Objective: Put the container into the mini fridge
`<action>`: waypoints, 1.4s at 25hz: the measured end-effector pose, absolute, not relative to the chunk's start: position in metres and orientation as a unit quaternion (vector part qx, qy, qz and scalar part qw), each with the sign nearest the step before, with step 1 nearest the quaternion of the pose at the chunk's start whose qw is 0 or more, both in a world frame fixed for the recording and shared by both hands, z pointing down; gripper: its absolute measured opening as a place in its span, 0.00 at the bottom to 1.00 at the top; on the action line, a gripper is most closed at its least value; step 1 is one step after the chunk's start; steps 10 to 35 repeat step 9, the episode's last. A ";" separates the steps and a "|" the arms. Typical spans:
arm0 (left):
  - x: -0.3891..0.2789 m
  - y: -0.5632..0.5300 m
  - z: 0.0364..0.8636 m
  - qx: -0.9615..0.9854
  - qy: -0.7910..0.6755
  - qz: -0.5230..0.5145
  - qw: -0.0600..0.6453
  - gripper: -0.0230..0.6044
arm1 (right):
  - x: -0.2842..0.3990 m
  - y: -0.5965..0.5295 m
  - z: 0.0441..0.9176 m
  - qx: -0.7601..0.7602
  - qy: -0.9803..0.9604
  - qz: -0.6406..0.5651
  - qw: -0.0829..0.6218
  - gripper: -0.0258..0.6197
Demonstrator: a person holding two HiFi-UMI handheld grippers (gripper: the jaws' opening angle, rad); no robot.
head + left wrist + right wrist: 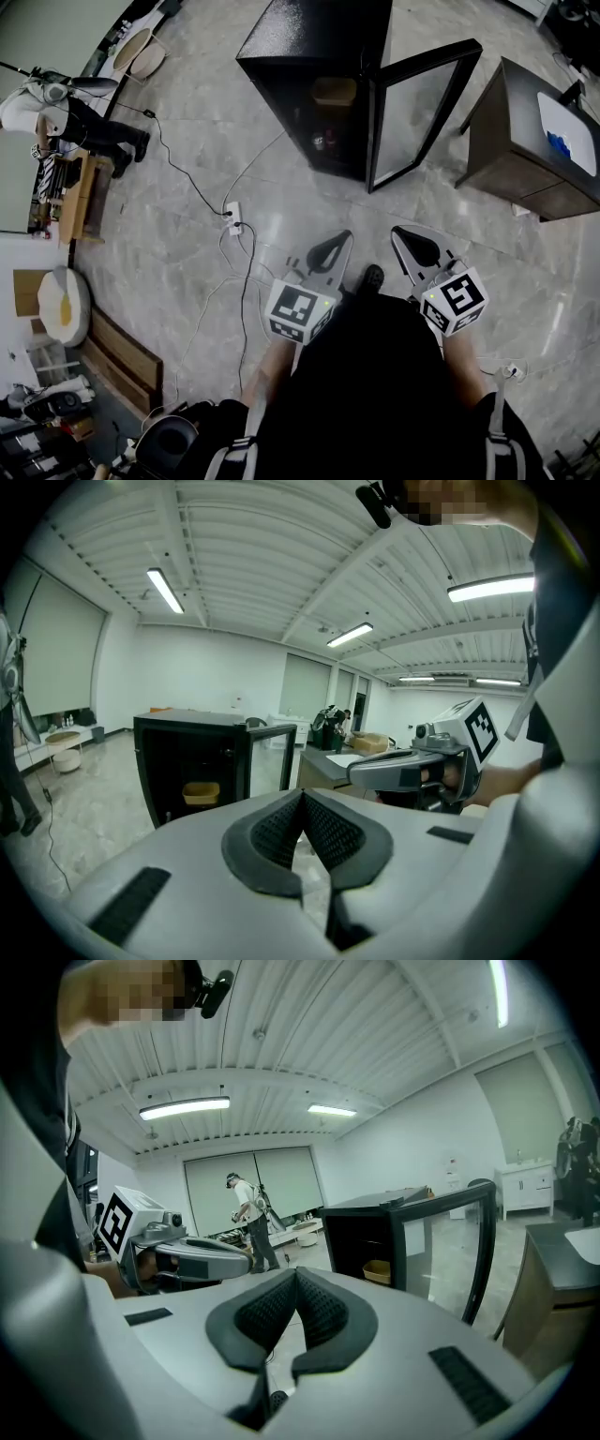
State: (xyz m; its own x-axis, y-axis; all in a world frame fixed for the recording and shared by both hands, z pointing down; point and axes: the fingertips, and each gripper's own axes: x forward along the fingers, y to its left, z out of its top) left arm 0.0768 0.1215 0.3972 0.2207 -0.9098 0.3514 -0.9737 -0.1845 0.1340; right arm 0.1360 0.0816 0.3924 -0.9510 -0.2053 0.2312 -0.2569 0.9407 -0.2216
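The black mini fridge (309, 56) stands on the floor ahead with its glass door (422, 103) swung open to the right. A tan container (334, 91) sits on a shelf inside it, also visible as the container (201, 792) in the left gripper view and the container (377, 1270) in the right gripper view. My left gripper (343, 238) and right gripper (398, 234) are held side by side near my body, well short of the fridge. Both are shut with nothing between the jaws; their tips meet at the left gripper (302, 794) and the right gripper (296, 1274).
A dark wooden cabinet (525, 141) stands right of the fridge door. A power strip (232, 217) with trailing cables lies on the floor to the left. A person (75, 117) stands far left by a wooden bench. Round trays lie at the left wall.
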 end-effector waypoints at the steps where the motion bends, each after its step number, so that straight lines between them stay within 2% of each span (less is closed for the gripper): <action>1: 0.076 0.122 0.398 0.764 -0.617 0.098 0.165 0.09 | 0.135 0.083 0.393 0.117 -0.980 0.125 0.104 0.07; 35: 0.068 0.124 0.400 0.761 -0.618 0.100 0.170 0.09 | 0.132 0.085 0.393 0.119 -0.980 0.120 0.103 0.07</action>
